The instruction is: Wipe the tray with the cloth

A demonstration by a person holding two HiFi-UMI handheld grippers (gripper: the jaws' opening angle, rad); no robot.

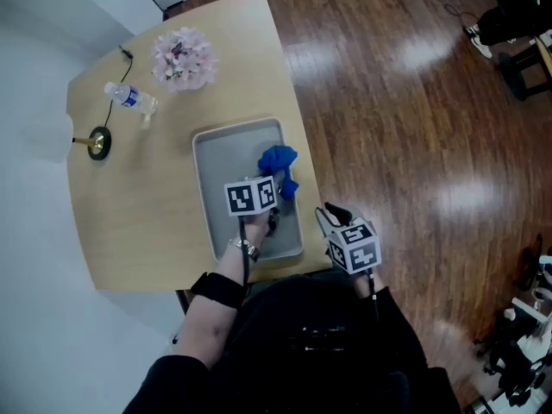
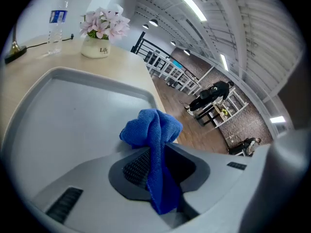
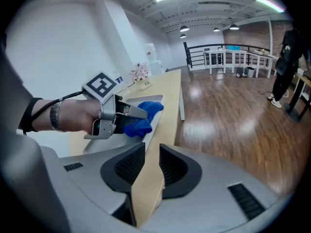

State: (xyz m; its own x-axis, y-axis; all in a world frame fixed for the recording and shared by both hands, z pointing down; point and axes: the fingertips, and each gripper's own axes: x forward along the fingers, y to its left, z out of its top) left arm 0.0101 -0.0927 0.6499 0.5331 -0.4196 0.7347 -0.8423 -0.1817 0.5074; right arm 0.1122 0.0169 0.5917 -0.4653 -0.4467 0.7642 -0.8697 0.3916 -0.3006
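A grey metal tray (image 1: 211,166) lies on the light wooden table (image 1: 138,222), close to its right edge. My left gripper (image 1: 282,190) is over the tray's right side, shut on a bunched blue cloth (image 1: 278,162). In the left gripper view the cloth (image 2: 151,130) hangs out between the jaws above the tray floor (image 2: 63,120). My right gripper (image 1: 328,216) hovers off the table's right edge near the tray's front corner. Its jaws (image 3: 148,171) stand a narrow gap apart with nothing between them. The right gripper view also shows the left gripper (image 3: 138,113) and the cloth (image 3: 141,123).
A pot of pink flowers (image 1: 183,59), a water bottle (image 1: 131,98) and a black and gold lamp base (image 1: 97,142) with its cord stand at the table's far left. Dark wood floor (image 1: 405,128) lies to the right. A person (image 3: 284,67) stands far off.
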